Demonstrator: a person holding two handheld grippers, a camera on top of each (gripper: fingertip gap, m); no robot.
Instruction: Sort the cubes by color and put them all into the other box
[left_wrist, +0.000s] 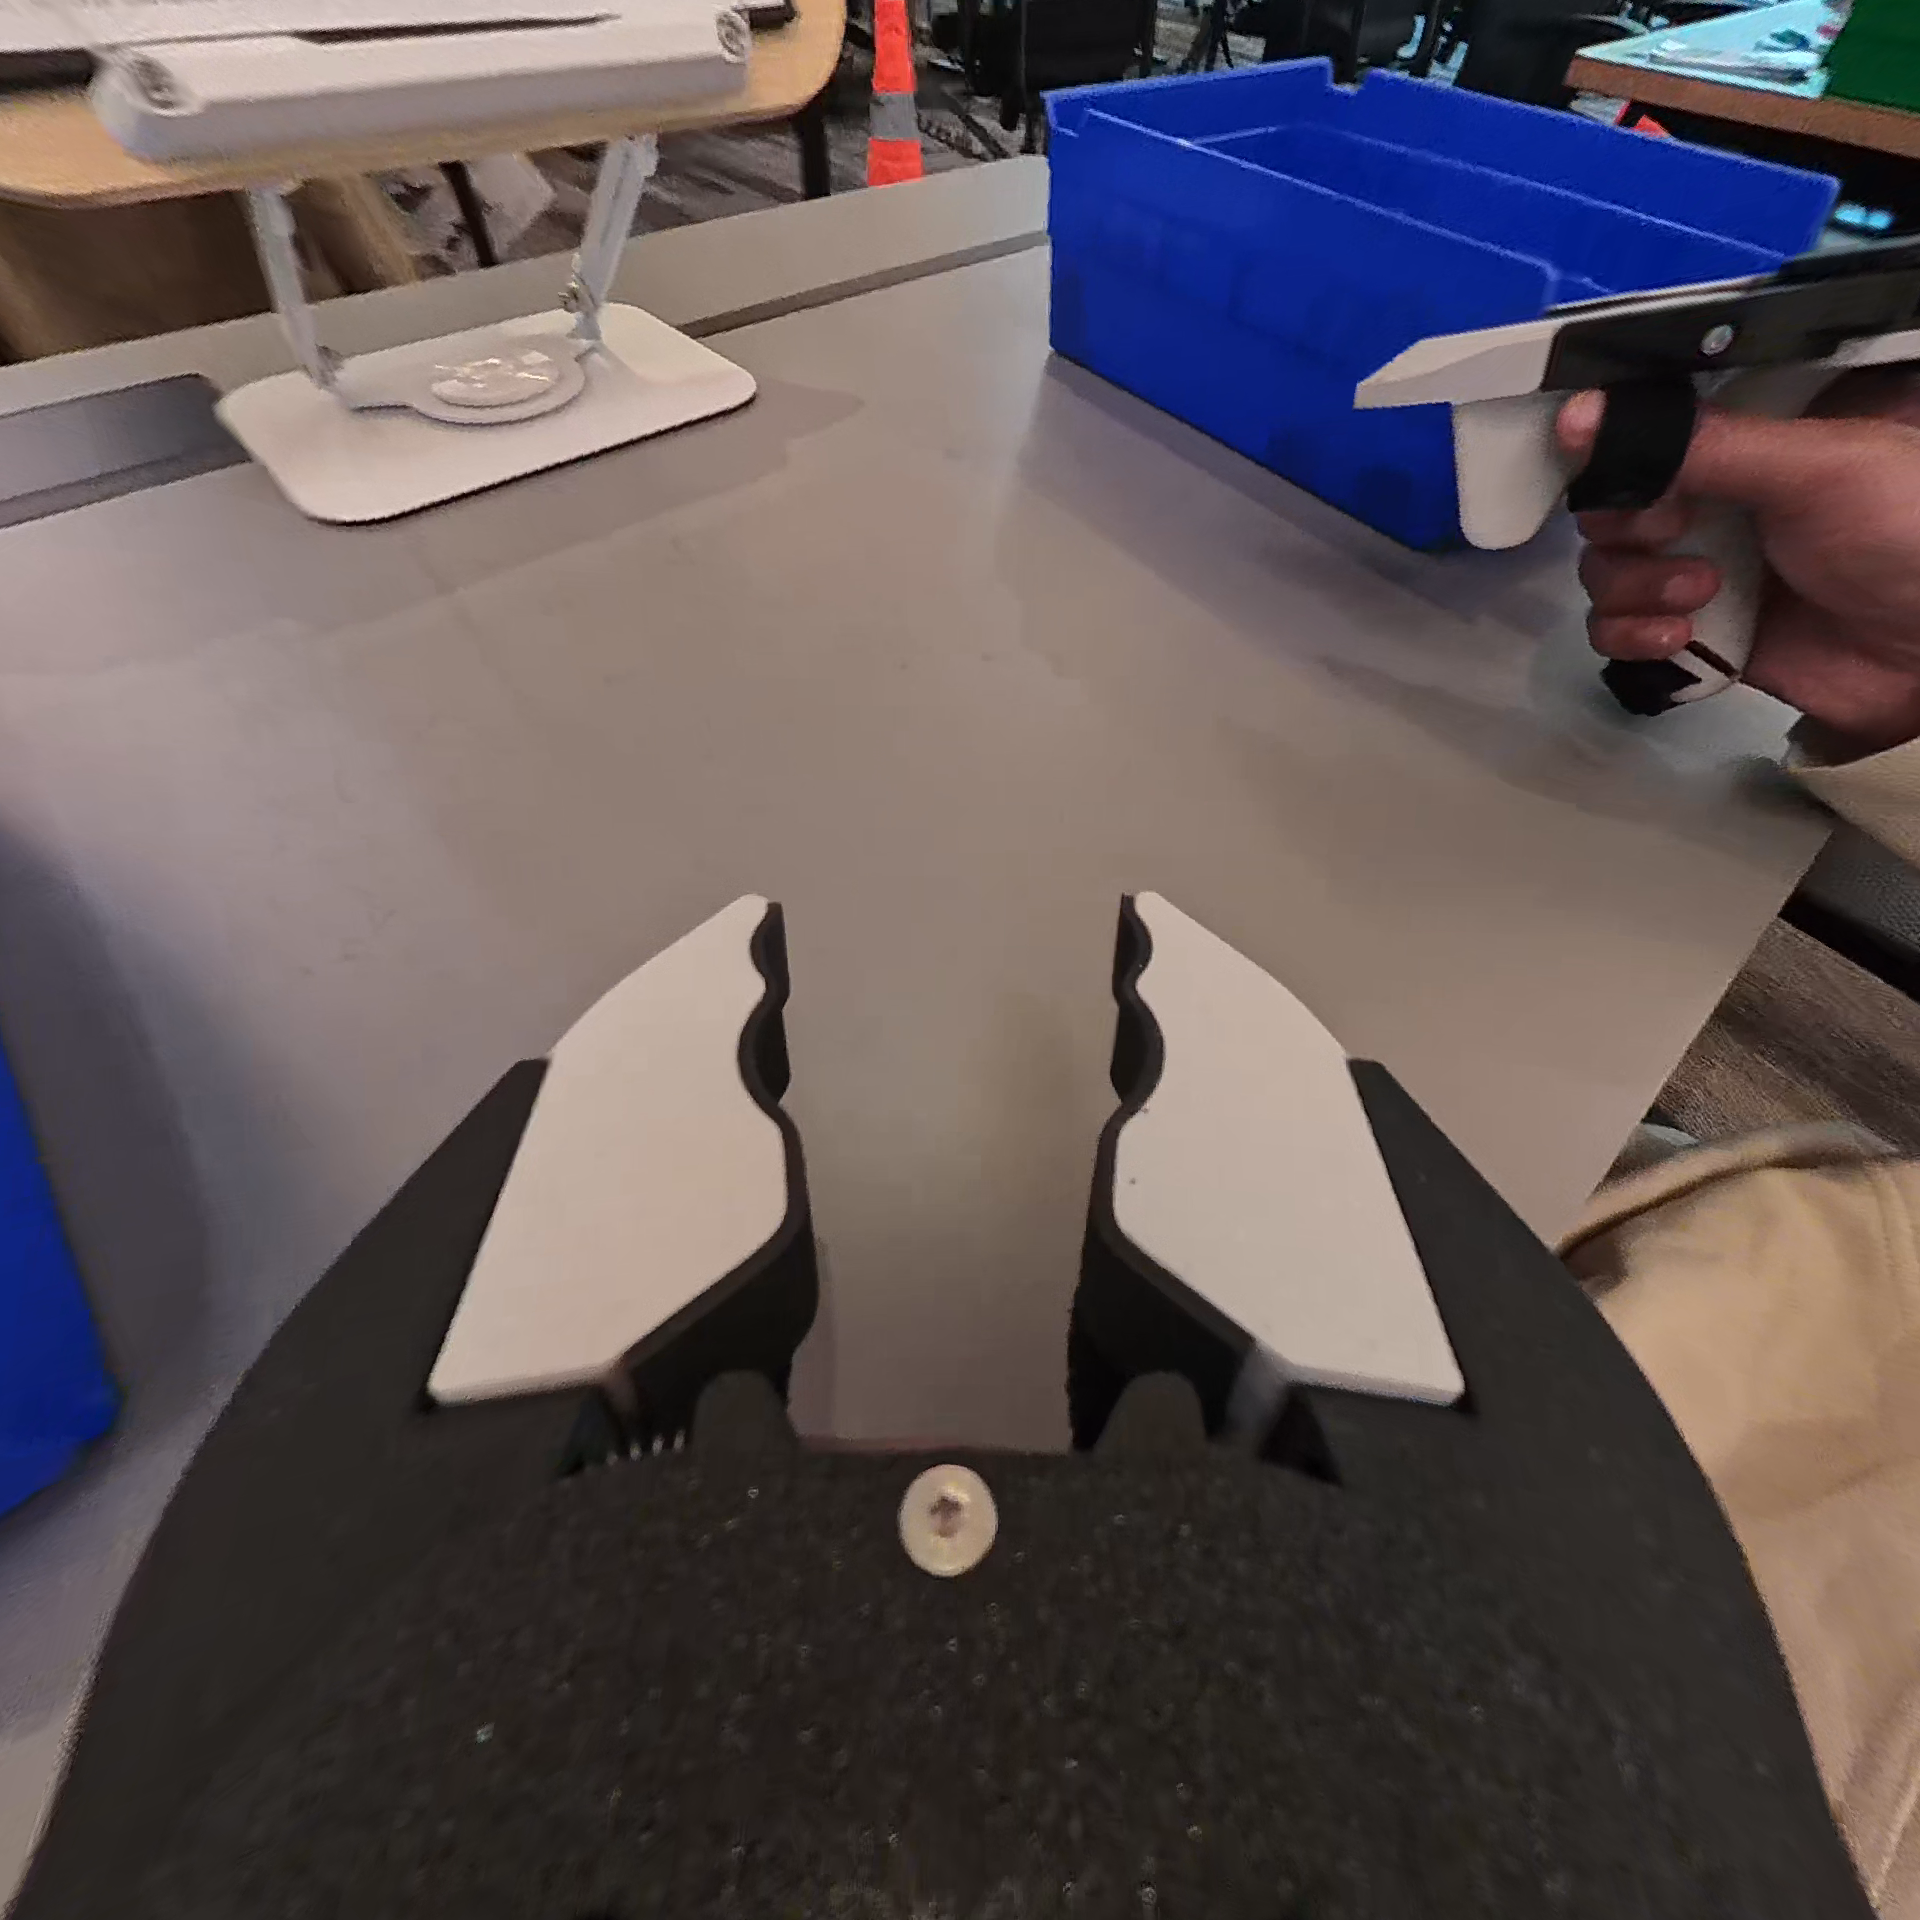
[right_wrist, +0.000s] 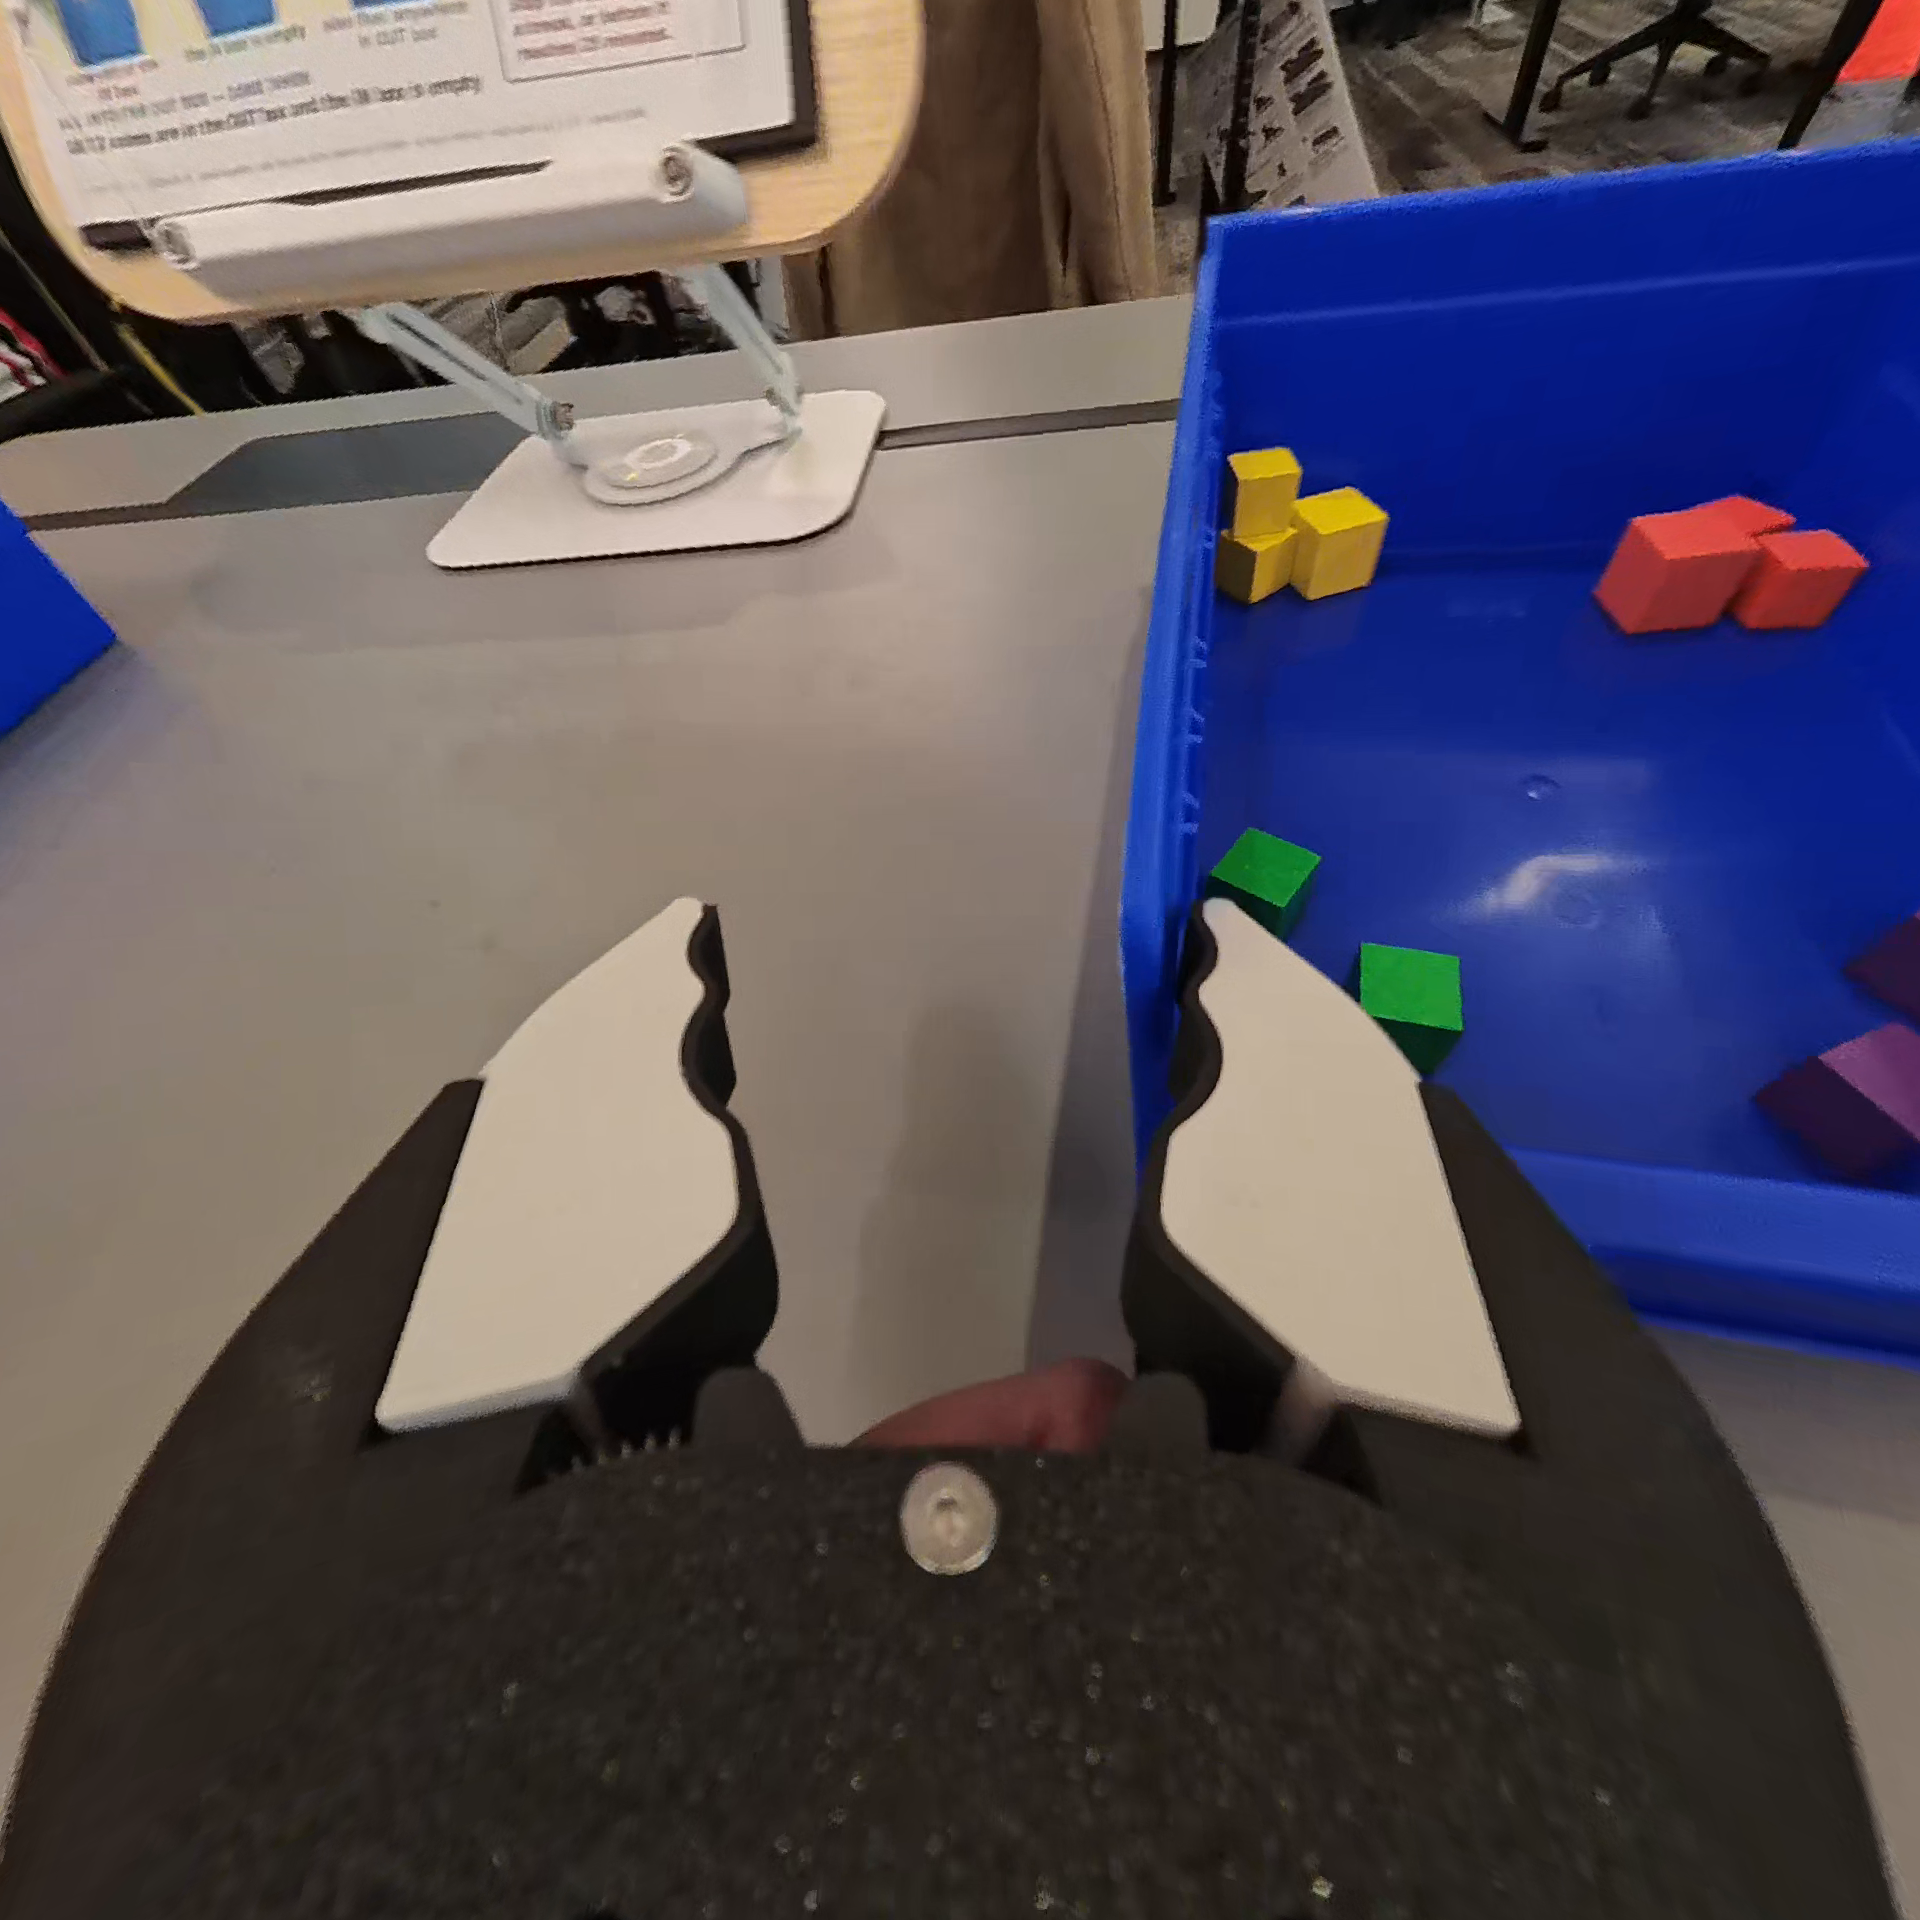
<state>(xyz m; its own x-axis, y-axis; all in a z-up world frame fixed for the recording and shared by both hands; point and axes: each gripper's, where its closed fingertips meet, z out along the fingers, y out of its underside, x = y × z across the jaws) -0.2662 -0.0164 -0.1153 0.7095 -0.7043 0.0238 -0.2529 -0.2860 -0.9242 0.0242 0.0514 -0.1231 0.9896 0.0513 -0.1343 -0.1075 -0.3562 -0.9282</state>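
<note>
Left gripper (left_wrist: 951, 909): jaws apart, empty, over bare table (left_wrist: 831, 675). Right gripper (right_wrist: 956, 914): jaws apart, empty, right finger at the box (right_wrist: 1174, 727) wall. Box at 2 o'clock holds yellow cubes (right_wrist: 1299, 530) at 1, green cubes (right_wrist: 1408, 992) nearest, red cubes (right_wrist: 1725, 571) and purple cubes (right_wrist: 1860, 1091) rightward. Stand (right_wrist: 665, 488) at 11.

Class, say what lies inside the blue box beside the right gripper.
Inside the blue box: three yellow cubes, red cubes, two green cubes, purple cubes. The right gripper hides part of one green; the right side is out of frame.
</note>
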